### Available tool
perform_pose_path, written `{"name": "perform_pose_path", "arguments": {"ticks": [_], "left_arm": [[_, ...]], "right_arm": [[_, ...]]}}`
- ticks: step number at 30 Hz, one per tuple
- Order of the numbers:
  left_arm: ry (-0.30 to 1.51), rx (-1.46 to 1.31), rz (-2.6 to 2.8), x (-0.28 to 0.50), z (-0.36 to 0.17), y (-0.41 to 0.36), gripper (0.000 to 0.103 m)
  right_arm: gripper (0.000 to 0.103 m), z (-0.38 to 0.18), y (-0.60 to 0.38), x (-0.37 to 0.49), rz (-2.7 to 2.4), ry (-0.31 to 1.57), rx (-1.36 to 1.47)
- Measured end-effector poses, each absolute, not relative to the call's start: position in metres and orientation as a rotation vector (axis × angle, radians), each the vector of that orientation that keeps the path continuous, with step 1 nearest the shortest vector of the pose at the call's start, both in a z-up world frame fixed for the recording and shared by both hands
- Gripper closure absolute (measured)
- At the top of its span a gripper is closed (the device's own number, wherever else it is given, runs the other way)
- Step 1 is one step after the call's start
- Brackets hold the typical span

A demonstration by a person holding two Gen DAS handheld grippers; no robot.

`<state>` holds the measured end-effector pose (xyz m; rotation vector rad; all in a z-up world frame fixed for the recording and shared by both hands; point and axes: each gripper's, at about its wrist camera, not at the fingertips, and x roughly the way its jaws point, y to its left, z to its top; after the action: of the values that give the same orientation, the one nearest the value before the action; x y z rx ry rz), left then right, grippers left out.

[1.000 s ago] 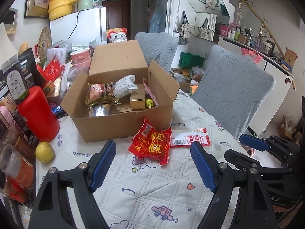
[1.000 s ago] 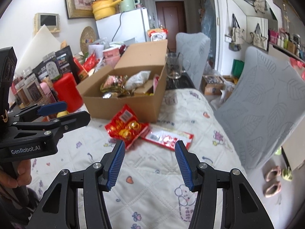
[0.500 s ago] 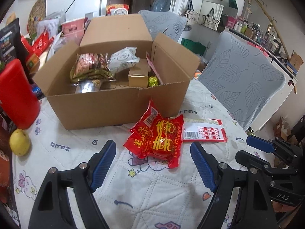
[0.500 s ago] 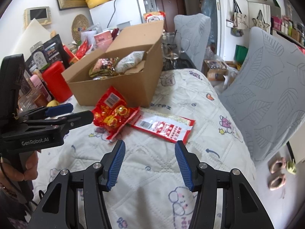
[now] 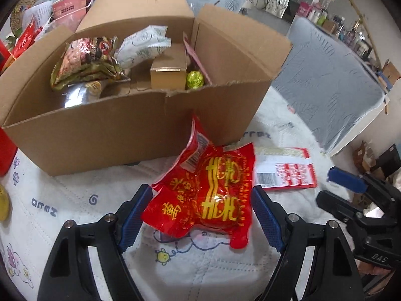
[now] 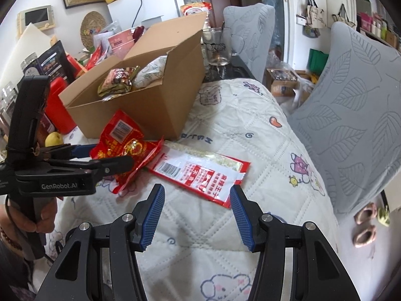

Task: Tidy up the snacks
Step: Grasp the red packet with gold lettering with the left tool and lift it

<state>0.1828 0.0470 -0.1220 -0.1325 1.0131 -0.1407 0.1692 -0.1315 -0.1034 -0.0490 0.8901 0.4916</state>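
Observation:
A red snack bag (image 5: 208,200) with gold characters lies on the quilted table cover in front of an open cardboard box (image 5: 100,130). My left gripper (image 5: 200,213) is open and low over the bag, one blue pad on each side of it. Just right of it lies a flat red and white packet (image 6: 198,168). My right gripper (image 6: 196,213) stands open right before that packet, whose near corner reaches between the fingertips. In the right wrist view the left gripper (image 6: 107,156) sits at the red bag (image 6: 122,140). The left wrist view shows the right gripper (image 5: 338,190) beside the flat packet (image 5: 285,173).
The box (image 6: 140,110) holds several snack packs (image 5: 85,60), a small carton (image 5: 168,70) and a green foil ball (image 5: 195,79). A red canister (image 6: 59,110) and a yellow fruit (image 6: 54,139) stand left of it, a glass mug (image 6: 216,47) behind. Grey chairs (image 6: 351,100) line the table's right edge.
Both grippers have come down and forward. The left one now straddles the red bag; the right one has closed in on the flat packet. Neither opening has changed.

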Motion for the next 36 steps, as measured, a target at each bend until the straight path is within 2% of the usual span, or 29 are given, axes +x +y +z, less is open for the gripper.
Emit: {"name": "perform_pose_path", "arguments": {"ticks": [5, 12, 19, 20, 21, 23, 24, 25, 34, 36], "left_arm": [[1.082, -0.188, -0.158, 0.192, -0.134, 0.045, 0.022], [1.057, -0.058, -0.134, 0.193, -0.138, 0.026, 0.017], [1.048, -0.072, -0.121, 0.187, -0.139, 0.026, 0.018], [1.044, -0.072, -0.118, 0.186, -0.139, 0.025, 0.023], [1.036, -0.075, -0.130, 0.185, -0.138, 0.023, 0.041], [1.026, -0.091, -0.176, 0.176, -0.134, 0.016, 0.066], [1.026, -0.082, -0.167, 0.175, -0.133, 0.014, 0.066], [1.021, -0.076, -0.166, 0.173, -0.133, 0.012, 0.066], [0.986, -0.118, -0.113, 0.149, -0.112, 0.027, 0.068], [0.982, -0.128, -0.093, 0.145, -0.109, 0.036, 0.068]], "right_arm": [[0.049, -0.108, -0.133, 0.174, 0.487, 0.905, -0.042], [0.049, -0.112, -0.132, 0.175, 0.486, 0.919, -0.045], [0.049, -0.113, -0.130, 0.179, 0.484, 0.920, -0.059], [0.049, -0.113, -0.130, 0.180, 0.483, 0.919, -0.063], [0.049, -0.113, -0.130, 0.182, 0.484, 0.919, -0.070], [0.048, -0.113, -0.129, 0.186, 0.490, 0.920, -0.083], [0.040, -0.113, -0.129, 0.188, 0.492, 0.922, -0.090], [0.036, -0.113, -0.129, 0.189, 0.492, 0.921, -0.096], [0.025, -0.113, -0.122, 0.210, 0.573, 0.911, -0.197], [0.018, -0.115, -0.118, 0.215, 0.622, 0.912, -0.214]]}}
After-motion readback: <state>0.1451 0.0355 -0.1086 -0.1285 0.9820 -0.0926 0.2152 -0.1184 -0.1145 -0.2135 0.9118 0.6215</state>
